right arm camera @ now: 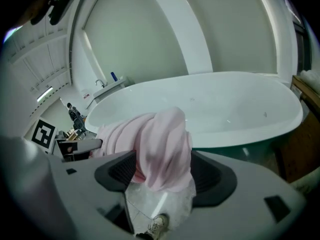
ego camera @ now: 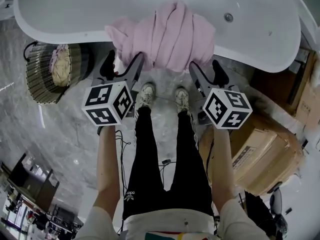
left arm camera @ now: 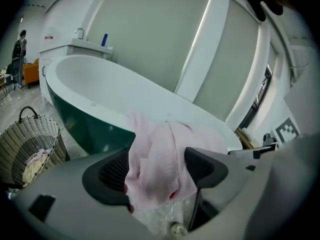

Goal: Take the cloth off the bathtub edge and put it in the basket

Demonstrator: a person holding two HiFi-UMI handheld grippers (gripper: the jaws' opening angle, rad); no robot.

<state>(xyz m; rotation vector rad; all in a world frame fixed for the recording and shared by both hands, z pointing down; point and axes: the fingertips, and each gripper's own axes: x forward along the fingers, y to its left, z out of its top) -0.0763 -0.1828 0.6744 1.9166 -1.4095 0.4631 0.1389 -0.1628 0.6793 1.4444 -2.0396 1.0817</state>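
A pink cloth [ego camera: 165,34] hangs bunched over the near rim of the white bathtub [ego camera: 260,49]. In the head view my left gripper [ego camera: 124,59] is at the cloth's lower left and my right gripper [ego camera: 205,66] at its lower right. Both stand open. In the left gripper view a hanging fold of the cloth [left arm camera: 155,164] lies between the wide jaws of the left gripper [left arm camera: 155,173], unpinched. The right gripper view shows the same: the cloth [right arm camera: 160,149] droops between the spread jaws of the right gripper [right arm camera: 162,175]. The wicker basket [ego camera: 45,79] stands on the floor to the left, also in the left gripper view [left arm camera: 30,144].
The basket holds a pale cloth [ego camera: 60,64]. Cardboard boxes [ego camera: 265,149] are stacked at the right, close to my right arm. The person's legs and shoes [ego camera: 145,94] stand just below the tub rim, with a thin cable [ego camera: 165,161] trailing on the marble floor.
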